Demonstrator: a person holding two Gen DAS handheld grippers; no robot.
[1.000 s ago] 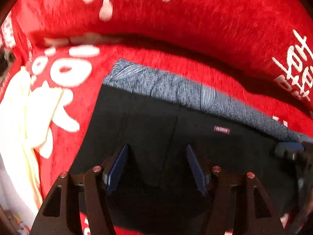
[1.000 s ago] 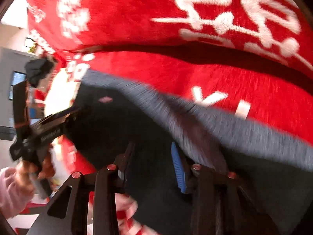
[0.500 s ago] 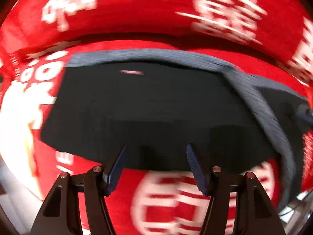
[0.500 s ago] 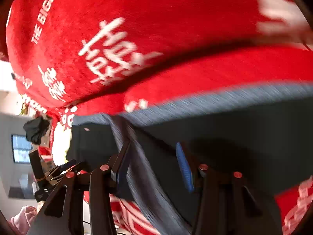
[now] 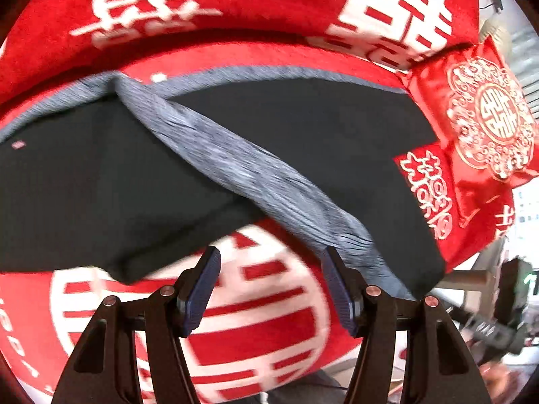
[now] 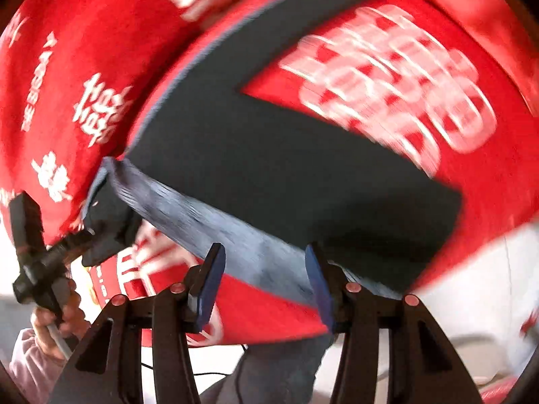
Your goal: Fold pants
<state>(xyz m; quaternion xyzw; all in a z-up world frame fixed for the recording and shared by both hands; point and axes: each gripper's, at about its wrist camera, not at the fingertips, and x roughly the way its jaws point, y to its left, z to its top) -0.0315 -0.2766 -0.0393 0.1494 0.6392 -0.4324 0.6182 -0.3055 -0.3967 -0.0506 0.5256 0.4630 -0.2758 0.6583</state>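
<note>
Black pants (image 5: pixel 101 185) with a grey waistband (image 5: pixel 249 168) lie spread on a red plush cover (image 5: pixel 256 330). The waistband runs slantwise across the cloth, with one part folded over. My left gripper (image 5: pixel 271 286) is open, over the red cover just in front of the pants' near edge, with nothing between its pads. In the right wrist view the pants (image 6: pixel 269 151) form an L shape. My right gripper (image 6: pixel 266 276) hangs above the waistband (image 6: pixel 215 225) with its jaws opening. The band shows in the gap, but the pads do not press on it.
The cover carries large white characters and rises into a red back part (image 5: pixel 235 3) behind the pants. A red embroidered cushion (image 5: pixel 488 118) rests at the right end of the pants. A hand in a pink sleeve (image 6: pixel 43 330) holds the other gripper's handle at the left.
Both grippers have pulled back from the pants toward the front edge, and both views have swung round. The right jaws have widened, away from the waistband. The left jaws stayed the same width.
</note>
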